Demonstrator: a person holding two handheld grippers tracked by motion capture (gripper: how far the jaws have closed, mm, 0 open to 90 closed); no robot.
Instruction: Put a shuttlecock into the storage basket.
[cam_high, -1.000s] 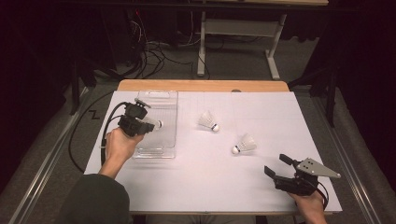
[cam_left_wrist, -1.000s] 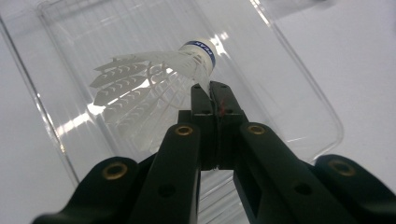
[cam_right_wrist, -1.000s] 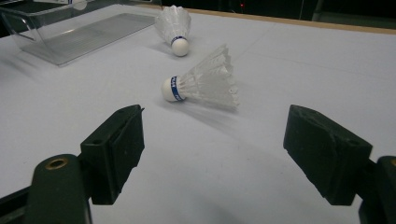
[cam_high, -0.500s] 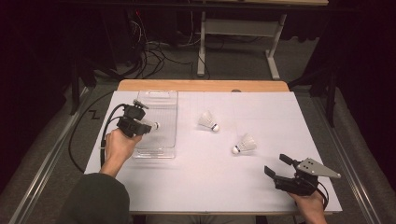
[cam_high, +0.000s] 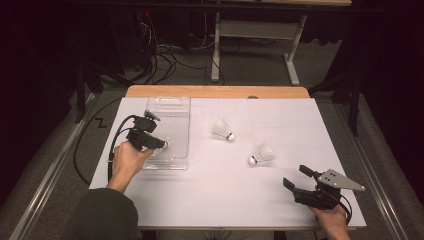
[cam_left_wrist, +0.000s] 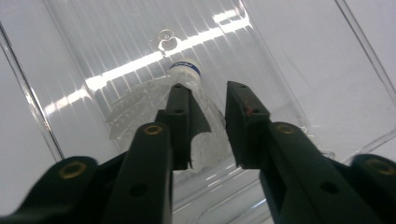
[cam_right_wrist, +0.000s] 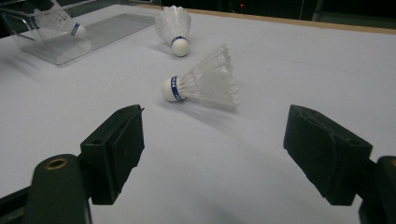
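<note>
Your left hand-held gripper (cam_left_wrist: 208, 109) has just been opening, releasing the shuttlecock (cam_left_wrist: 187, 74) between its jaws over the clear tray (cam_high: 172, 107); your right hand-held gripper (cam_right_wrist: 212, 154) gapes wide.

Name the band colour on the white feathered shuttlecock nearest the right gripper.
Blue band, clearest in the right gripper view.

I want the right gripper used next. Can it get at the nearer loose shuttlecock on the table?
Probably yes: the right gripper is open, and bare table lies between it and the nearer shuttlecock.
</note>
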